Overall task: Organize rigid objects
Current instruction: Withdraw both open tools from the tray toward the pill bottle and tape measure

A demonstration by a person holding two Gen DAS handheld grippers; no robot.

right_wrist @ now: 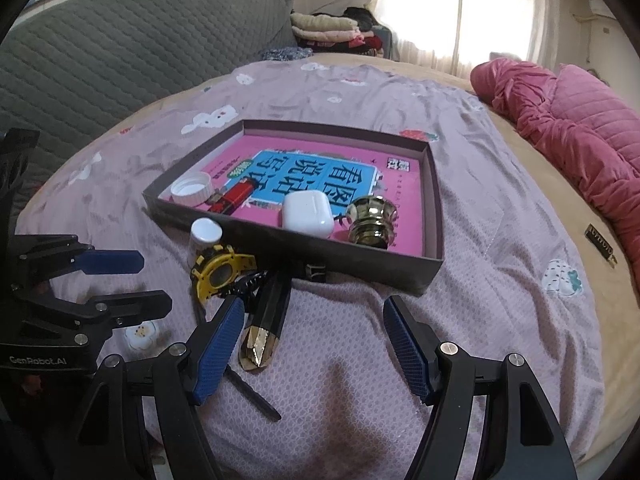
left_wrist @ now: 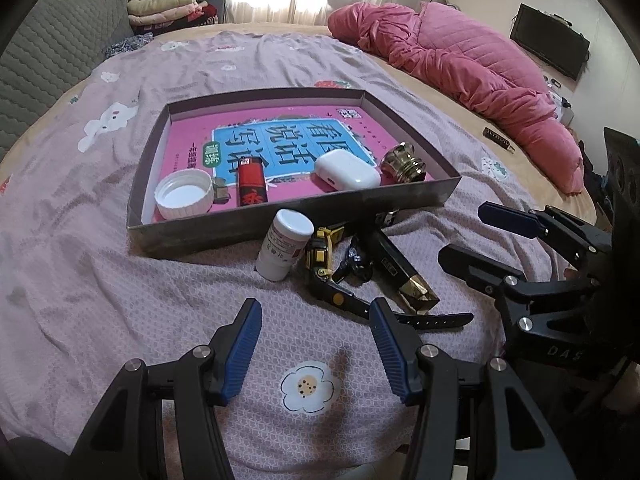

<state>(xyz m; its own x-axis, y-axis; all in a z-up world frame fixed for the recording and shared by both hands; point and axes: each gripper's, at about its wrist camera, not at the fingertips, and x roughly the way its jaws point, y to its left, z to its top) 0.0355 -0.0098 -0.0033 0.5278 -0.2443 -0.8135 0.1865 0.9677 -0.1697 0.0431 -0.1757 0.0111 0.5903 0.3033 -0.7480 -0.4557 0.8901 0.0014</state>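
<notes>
A shallow grey box (left_wrist: 280, 222) (right_wrist: 372, 270) lies on the bed with a pink book as its floor. In it lie a white cap (left_wrist: 184, 196) (right_wrist: 193, 189), a red lighter (left_wrist: 251, 183) (right_wrist: 234, 197), a white earbud case (left_wrist: 346, 170) (right_wrist: 307, 214) and a gold knob (left_wrist: 404, 162) (right_wrist: 370, 220). In front of the box lie a white pill bottle (left_wrist: 282, 245) (right_wrist: 205, 234), a yellow and black watch (left_wrist: 322, 262) (right_wrist: 220, 271) and a black and gold stick (left_wrist: 404, 280) (right_wrist: 266, 320). My left gripper (left_wrist: 316, 344) (right_wrist: 124, 280) is open and empty, just short of the watch. My right gripper (right_wrist: 314, 344) (left_wrist: 476, 236) is open and empty, right of the stick.
The lilac flowered sheet (left_wrist: 120, 280) covers the bed. A pink quilt (left_wrist: 460, 68) (right_wrist: 576, 136) lies at the far right. A small dark bar (left_wrist: 498, 139) (right_wrist: 600, 245) lies on the tan sheet. A grey padded headboard (right_wrist: 120, 52) and folded clothes (left_wrist: 168, 8) are behind.
</notes>
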